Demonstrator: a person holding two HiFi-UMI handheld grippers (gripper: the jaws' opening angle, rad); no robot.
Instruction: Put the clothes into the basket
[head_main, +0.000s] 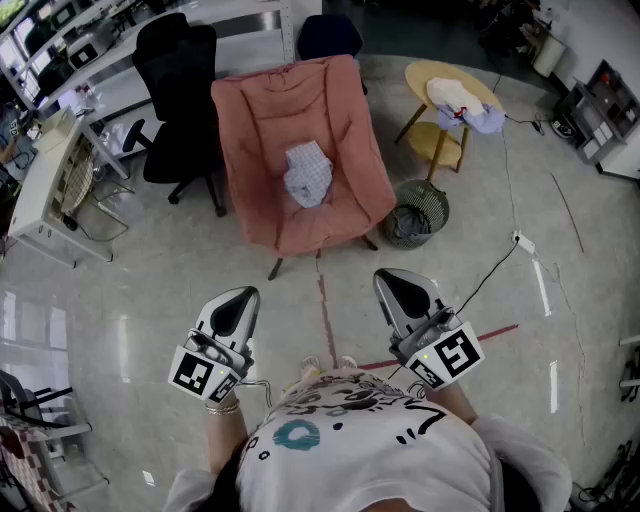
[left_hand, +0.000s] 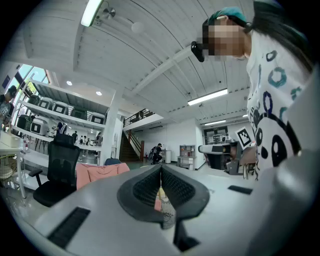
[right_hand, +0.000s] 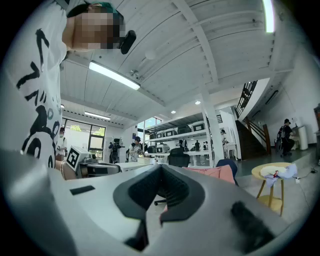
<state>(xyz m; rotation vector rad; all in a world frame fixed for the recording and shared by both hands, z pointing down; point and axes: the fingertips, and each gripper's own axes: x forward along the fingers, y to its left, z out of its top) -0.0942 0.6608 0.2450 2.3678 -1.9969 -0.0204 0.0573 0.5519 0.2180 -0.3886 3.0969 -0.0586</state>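
A person is holding the left gripper (head_main: 237, 305) and right gripper (head_main: 397, 285), jaws together and empty, below centre frame, facing a pink chair (head_main: 262, 130) bearing clothes (head_main: 308, 174).

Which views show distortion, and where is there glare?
Head view: fisheye bends the edges; light streaks glare on the glossy grey floor; the pink padded chair is sharp. Left gripper view: strong fisheye, bright ceiling strip light. Right gripper view: the same.

Ahead of the left hand-held gripper (head_main: 236, 300), a pink padded lounge chair (head_main: 270, 120) stands on the pale glossy floor (head_main: 150, 290), a black swivel office chair (head_main: 178, 90) left of it, under long ceiling strip lights (left_hand: 207, 96).
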